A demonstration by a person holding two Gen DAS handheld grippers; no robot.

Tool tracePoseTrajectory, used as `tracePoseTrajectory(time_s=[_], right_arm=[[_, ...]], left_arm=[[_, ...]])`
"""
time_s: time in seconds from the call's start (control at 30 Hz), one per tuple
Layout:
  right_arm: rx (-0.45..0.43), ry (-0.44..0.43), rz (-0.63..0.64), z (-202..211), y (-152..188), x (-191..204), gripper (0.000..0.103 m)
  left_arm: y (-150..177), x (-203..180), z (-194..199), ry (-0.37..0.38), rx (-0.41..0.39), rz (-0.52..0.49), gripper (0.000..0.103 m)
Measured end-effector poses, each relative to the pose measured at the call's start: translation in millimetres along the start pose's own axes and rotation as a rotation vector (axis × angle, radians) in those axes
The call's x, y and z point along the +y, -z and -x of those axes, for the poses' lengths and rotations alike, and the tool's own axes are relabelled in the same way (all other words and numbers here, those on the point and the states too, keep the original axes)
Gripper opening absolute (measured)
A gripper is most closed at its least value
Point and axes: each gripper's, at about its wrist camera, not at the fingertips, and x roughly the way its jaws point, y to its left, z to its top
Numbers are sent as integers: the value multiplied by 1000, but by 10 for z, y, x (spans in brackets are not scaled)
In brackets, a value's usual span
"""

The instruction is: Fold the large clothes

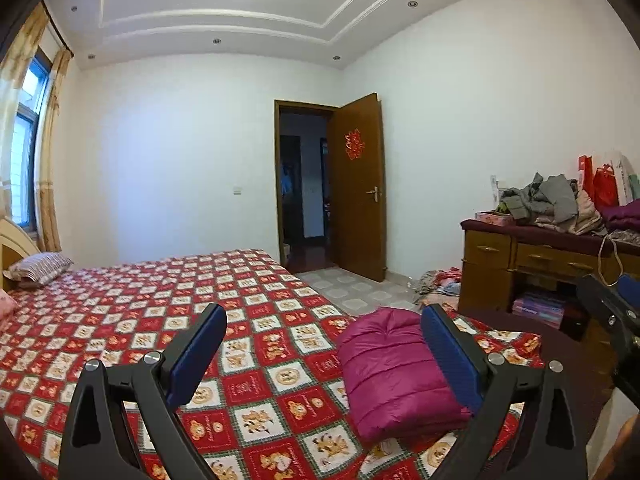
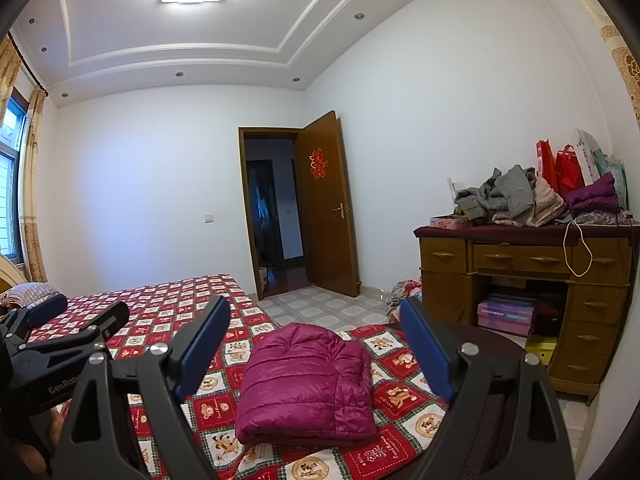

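Both grippers stood wide apart and held nothing. Seen from its own camera, the left gripper (image 1: 324, 344) hovered above the bed (image 1: 132, 304), with only the checked cover between its blue fingers (image 1: 200, 360). The right gripper (image 2: 316, 344) hovered level above the same bed, and the purple jacket (image 2: 308, 384) lay under the gap between its fingers, apart from both of them.

The jacket was on the near right part of the bed, close to the edge that faces the wooden counter (image 2: 520, 264). It was already a compact, puffy bundle, with its layers on top of each other and no sleeve hanging out. I judged that the folding of this piece was finished or almost finished, and that the grippers were wide open because they had no need to hold it.

On the counter, at the far right, a heap of grey and beige clothes (image 2: 508, 200) was waiting, with another purple garment (image 2: 592, 196) beside it. More cloth lay on the floor (image 2: 320, 308) near the counter. Probably the next piece would come from there, and the free middle of the bed gave room to spread it.
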Motion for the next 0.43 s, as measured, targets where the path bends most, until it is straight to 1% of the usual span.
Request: tracePoseTrajectory(time_s=[0.13, 0.3, 0.43], right_arm=[[1, 0, 1, 0, 0, 1, 89], [6, -1, 1, 14, 4, -10, 90], [11, 3, 4, -3, 19, -14, 92]], left_arm=[[7, 28, -64, 41, 45, 11, 98], [41, -3, -67, 22, 45, -15, 98], [47, 6, -91, 18, 59, -9, 98]])
